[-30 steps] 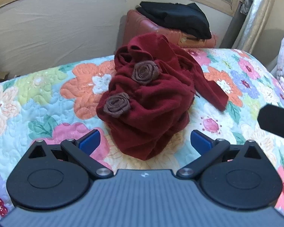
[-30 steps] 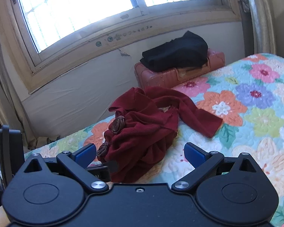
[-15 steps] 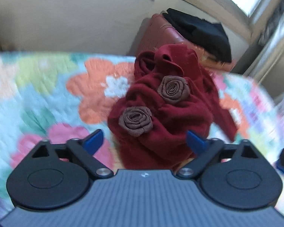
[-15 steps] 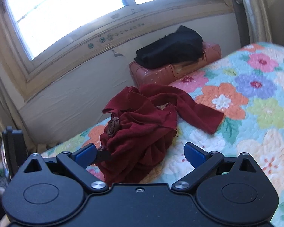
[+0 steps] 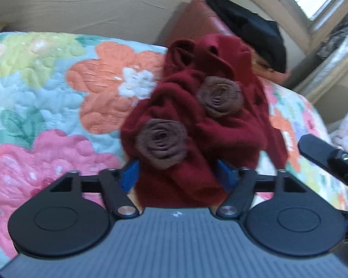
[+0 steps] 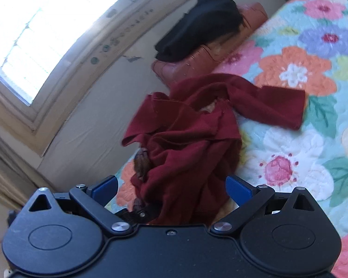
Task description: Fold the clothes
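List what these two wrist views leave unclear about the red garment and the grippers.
- Left wrist view: whether the left gripper presses the red garment; cloth covers its blue pads and the frame is blurred.
- Both views: the garment's type and full shape, since it lies bunched.
- Right wrist view: the garment's near edge, behind the right gripper body.
- Right wrist view: the brown rosettes, mostly folded under.

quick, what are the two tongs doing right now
Left tongs: just closed partway around the red garment; grip unclear.
Right tongs: open, garment between them.
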Demonstrator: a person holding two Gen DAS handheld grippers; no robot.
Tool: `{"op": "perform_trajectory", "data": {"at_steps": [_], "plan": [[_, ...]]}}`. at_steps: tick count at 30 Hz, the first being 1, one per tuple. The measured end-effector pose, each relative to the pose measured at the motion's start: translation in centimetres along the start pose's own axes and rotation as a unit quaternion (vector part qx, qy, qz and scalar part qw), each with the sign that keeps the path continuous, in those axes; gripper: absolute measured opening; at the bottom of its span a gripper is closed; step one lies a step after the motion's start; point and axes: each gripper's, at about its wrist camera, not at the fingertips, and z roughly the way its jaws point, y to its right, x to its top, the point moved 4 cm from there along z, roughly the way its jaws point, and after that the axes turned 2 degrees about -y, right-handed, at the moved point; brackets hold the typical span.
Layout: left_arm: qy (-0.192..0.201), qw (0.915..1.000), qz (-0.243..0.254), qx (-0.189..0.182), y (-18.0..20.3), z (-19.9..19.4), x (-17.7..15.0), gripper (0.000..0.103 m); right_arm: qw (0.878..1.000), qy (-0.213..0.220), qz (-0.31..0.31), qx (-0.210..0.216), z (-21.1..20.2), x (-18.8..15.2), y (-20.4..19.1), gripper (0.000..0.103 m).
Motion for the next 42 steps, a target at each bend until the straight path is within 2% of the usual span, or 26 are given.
{"op": "perform_trajectory", "data": {"at_steps": [2,3,5,8,10,11,12,13,15,16,18,20,25,28,31,32,33,35,37,39,42], "plan": [[0.012,0.9997,-0.003,0.021,-0.3,0.1,0.2,0.084,1.000,-0.010,0.004,-0.007,1.3,-0.1,0.3,0.101],[0.013,0.9997,-0.009,0.019,-0.5,0.5,0.3,0.084,1.000,-0.017,0.004,-0.011,2.0,-0.1,0.5,0.101],[-0.001,0.9990,-0.045,-0.001,-1.2,1.8,0.2,0.083,0.999,-0.029,0.003,-0.017,3.9,-0.2,0.9,0.101],[-0.029,0.9931,-0.110,-0.030,-2.6,4.0,-0.2,0.081,0.998,-0.047,0.024,-0.019,7.0,-0.5,1.8,0.102],[-0.014,0.9950,-0.093,-0.035,-2.3,4.0,0.0,0.073,0.998,-0.049,0.038,-0.014,8.2,-0.5,2.2,0.103],[-0.007,0.9959,-0.080,-0.041,-2.0,4.0,0.1,0.054,0.998,-0.048,0.040,-0.012,8.6,-0.5,2.3,0.102],[-0.003,0.9965,-0.068,-0.049,-1.5,4.0,0.1,0.044,0.999,-0.043,0.025,-0.010,8.4,-0.5,2.0,0.089],[0.001,0.9969,-0.060,-0.051,-1.1,3.9,0.2,0.042,0.999,-0.038,0.010,-0.009,8.1,-0.5,1.8,0.063],[0.016,0.9976,-0.034,-0.057,-0.1,3.6,0.2,0.038,0.999,-0.028,-0.021,-0.007,7.7,-0.5,1.3,0.043],[0.025,0.9976,-0.018,-0.061,0.5,3.3,0.3,0.038,0.999,-0.022,-0.036,-0.006,7.4,-0.5,1.0,0.039],[0.044,0.9959,0.024,-0.076,2.0,2.4,0.5,0.037,0.999,-0.006,-0.053,-0.003,6.4,-0.3,0.6,0.036],[0.060,0.9909,0.048,-0.110,3.4,1.2,0.5,0.037,0.998,0.018,-0.060,0.002,4.4,0.1,0.3,0.035],[0.078,0.9711,0.088,-0.208,7.2,-2.3,0.1,0.037,0.995,0.067,-0.075,0.011,-2.5,2.0,0.0,0.034],[0.074,0.9571,0.128,-0.249,10.8,-4.0,-1.5,0.037,0.991,0.084,-0.107,-0.004,-7.7,2.9,0.3,0.034],[0.045,0.9443,0.173,-0.276,14.6,-4.4,-3.9,0.037,0.982,0.089,-0.153,-0.064,-12.2,3.4,1.2,0.034],[0.031,0.9398,0.189,-0.283,15.9,-4.4,-4.9,0.032,0.977,0.087,-0.172,-0.095,-13.7,3.4,1.8,0.034],[0.017,0.9343,0.206,-0.290,17.0,-4.3,-5.9,0.032,0.972,0.083,-0.184,-0.122,-14.7,3.5,2.4,0.034],[-0.006,0.9242,0.235,-0.301,18.7,-4.3,-8.1,0.029,0.960,0.064,-0.199,-0.187,-16.7,3.5,4.6,0.033],[-0.047,0.9126,0.258,-0.313,19.6,-3.5,-10.5,0.028,0.948,0.044,-0.195,-0.248,-18.6,3.3,7.3,0.032],[-0.069,0.9003,0.291,-0.316,20.0,-3.2,-12.8,0.025,0.944,0.023,-0.178,-0.278,-20.5,2.8,9.5,0.032],[-0.070,0.8826,0.342,-0.315,20.4,-4.5,-15.7,0.023,0.936,-0.009,-0.175,-0.305,-21.9,0.8,10.4,0.032]]}}
